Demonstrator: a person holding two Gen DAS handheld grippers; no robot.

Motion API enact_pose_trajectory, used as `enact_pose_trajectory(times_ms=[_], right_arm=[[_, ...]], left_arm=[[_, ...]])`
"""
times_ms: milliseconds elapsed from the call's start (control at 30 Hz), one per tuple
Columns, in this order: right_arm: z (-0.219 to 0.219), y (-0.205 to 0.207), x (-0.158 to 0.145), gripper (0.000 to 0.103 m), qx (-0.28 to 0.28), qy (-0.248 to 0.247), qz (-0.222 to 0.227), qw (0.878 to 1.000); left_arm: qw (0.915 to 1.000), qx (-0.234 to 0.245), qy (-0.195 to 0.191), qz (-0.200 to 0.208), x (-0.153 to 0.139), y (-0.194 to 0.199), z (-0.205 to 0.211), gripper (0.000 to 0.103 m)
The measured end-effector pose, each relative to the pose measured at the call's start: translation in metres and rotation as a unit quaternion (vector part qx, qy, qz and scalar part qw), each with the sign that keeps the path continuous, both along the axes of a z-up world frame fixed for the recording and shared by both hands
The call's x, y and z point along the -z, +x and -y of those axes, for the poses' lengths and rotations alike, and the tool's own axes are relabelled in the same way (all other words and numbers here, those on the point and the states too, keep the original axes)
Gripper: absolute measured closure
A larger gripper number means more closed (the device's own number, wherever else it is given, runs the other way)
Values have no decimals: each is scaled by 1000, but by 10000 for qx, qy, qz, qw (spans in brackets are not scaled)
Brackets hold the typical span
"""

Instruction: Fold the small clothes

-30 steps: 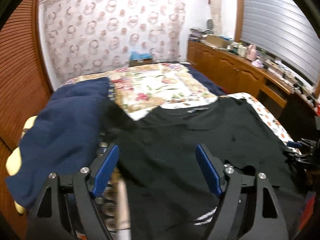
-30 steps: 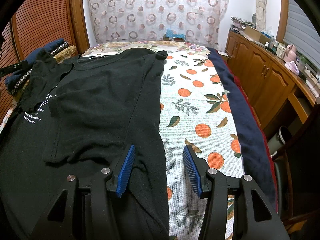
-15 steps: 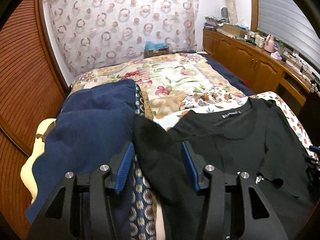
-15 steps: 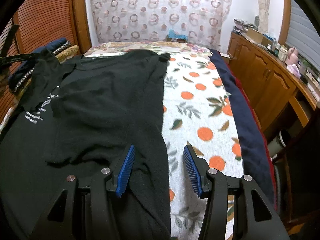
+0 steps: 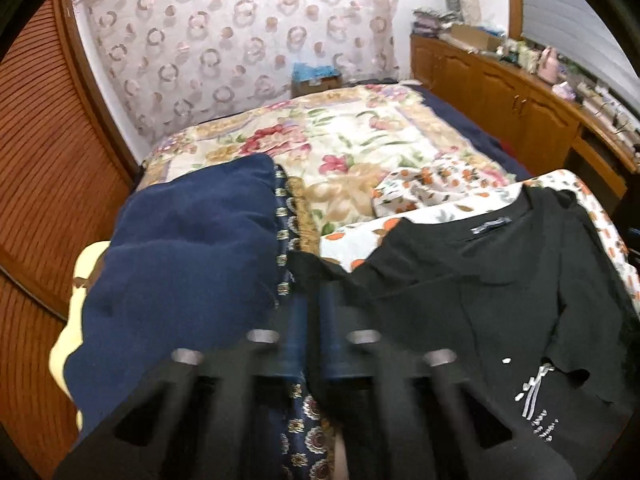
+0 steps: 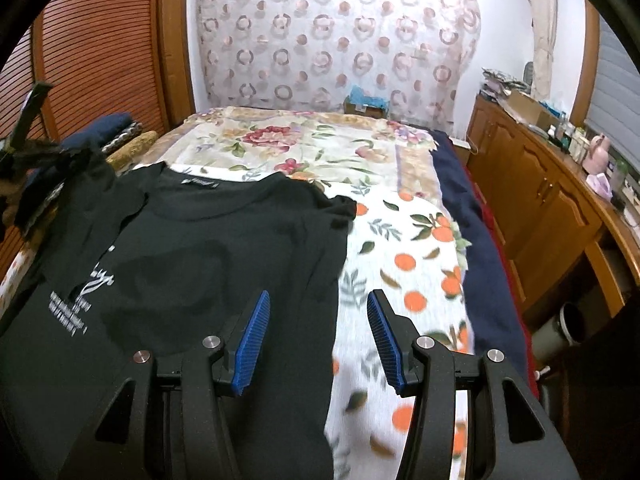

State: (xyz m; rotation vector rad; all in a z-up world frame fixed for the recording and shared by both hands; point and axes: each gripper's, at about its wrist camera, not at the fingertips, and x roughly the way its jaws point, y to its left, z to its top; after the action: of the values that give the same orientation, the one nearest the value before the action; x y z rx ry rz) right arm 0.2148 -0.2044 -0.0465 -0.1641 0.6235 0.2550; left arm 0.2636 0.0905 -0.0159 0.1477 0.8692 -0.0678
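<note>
Bedroom walls close in around a bed [image 6: 400, 240] that fills most of both views: a circle-patterned curtain [image 6: 320, 40] hangs behind its head, a slatted wooden door [image 5: 36, 160] stands along one side, and a run of wooden cabinets [image 6: 540, 200] with a cluttered top lines the other. On the bed lie a floral quilt [image 5: 340, 148] toward the head, an orange-print sheet [image 6: 404, 280] nearer the cameras, and a navy blanket [image 5: 180, 260] heaped at the edge by the door.

A black T-shirt [image 6: 240, 260] lies spread on the orange-print sheet, collar toward the head of the bed with its neck label showing. White lettering shows on a turned-over part near the door side. Its cloth is rumpled, with 1 sleeve drawn out toward the navy blanket.

The left gripper [image 5: 310, 332], blurred in its own view, has just been closing and now has its 2 blue fingers [image 5: 334, 340] pinched together on that drawn-out sleeve, with black cloth running between them. The right gripper [image 6: 316, 344] hangs above the shirt's side edge with its fingers [image 6: 250, 344] about half apart, 1 over black cloth and 1 over the sheet, gripping nothing; whether they touch the fabric cannot be told.
</note>
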Motion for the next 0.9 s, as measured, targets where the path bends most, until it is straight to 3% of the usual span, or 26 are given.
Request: enact_pose_trajectory(times_ms=[200,267,333,400,467,667,733,833,900], right_arm=[[16,53,17,50,68,677,-429,9968],[18,68,20,50,119,679,-508,9963],[15,80,19,50,115,664,-526,9963],[18,93,23,50,144,972,-659,9930],[17,101,25,50,197,1192,-696,9902],[0,110,25,50,109,979,-701,9927],[-8,112,26,58,84,772,-686,9946],[-15,113,26,91,-76,677,-724,9950],[-15,108,21,97,-134,581,-586,9965]], left_arm=[[9978,271,-328,510,-41,-31,3,99],[9953,429,-502,705,-61,-49,4,99],[9937,526,-524,840,-74,-62,6,99],[9921,631,-503,963,-85,-75,9,99],[9909,722,-505,1015,-91,-82,11,99],[9904,761,-505,1038,-85,-86,9,99],[9907,731,-533,1017,-79,-86,7,99],[9911,683,-586,980,-71,-88,2,99],[9904,672,-665,1009,-68,-95,0,99]])
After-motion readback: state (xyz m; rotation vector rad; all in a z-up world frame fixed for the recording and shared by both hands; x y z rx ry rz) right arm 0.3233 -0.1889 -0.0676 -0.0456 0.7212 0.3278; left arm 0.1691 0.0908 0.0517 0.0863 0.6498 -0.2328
